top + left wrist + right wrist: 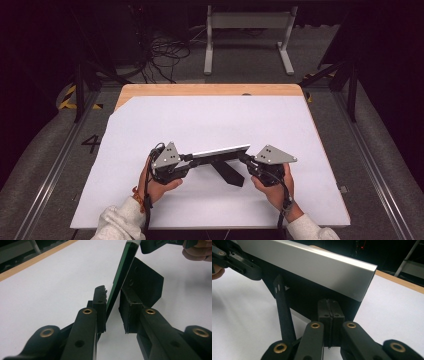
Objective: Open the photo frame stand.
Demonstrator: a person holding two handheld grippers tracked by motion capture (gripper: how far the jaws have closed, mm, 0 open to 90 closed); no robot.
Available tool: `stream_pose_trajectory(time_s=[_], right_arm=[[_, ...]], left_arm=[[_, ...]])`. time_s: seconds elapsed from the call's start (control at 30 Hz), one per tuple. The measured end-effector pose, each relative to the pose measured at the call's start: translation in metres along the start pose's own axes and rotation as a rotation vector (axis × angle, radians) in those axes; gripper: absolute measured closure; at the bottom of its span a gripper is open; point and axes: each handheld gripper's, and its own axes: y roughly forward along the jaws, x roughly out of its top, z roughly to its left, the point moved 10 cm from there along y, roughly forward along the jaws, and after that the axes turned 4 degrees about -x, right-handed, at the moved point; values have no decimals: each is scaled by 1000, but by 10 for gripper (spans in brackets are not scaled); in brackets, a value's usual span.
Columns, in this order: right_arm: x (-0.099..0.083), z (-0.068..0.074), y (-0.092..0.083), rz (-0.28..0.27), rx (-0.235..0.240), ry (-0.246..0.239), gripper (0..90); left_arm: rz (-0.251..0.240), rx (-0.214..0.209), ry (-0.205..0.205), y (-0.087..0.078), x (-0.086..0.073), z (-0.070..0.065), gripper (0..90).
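Observation:
A long thin panel point(220, 151) with a silver face and a black back stands on edge on the white sheet, propped by a black stand point(227, 171). My left gripper point(192, 159) is at its left end. In the left gripper view the panel's green edge point(125, 265) runs between the jaws of the left gripper point(112, 307); one pad lies against it and a slit of white shows at the other pad. My right gripper point(245, 159) is at the panel's right end. Its pads point(328, 308) are pressed together below the silver face point(312, 265), against the black back.
The white sheet point(210, 120) covers a wooden table point(210, 90). Beyond the table stand a white metal frame point(247, 22) and loose cables point(165, 55) on the floor. Metal rails run along both sides of the table.

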Motion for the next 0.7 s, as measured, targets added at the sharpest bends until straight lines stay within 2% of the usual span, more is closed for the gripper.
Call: stream_pose_trajectory(time_s=[0.53,0.7], right_arm=[[4,-7,-1,-16,-6,21,900],[5,-5,2,-19,-5,22,900]], left_arm=[[4,-7,12,3,0,-4,778],[4,-17,10,3,-1,-4,783]])
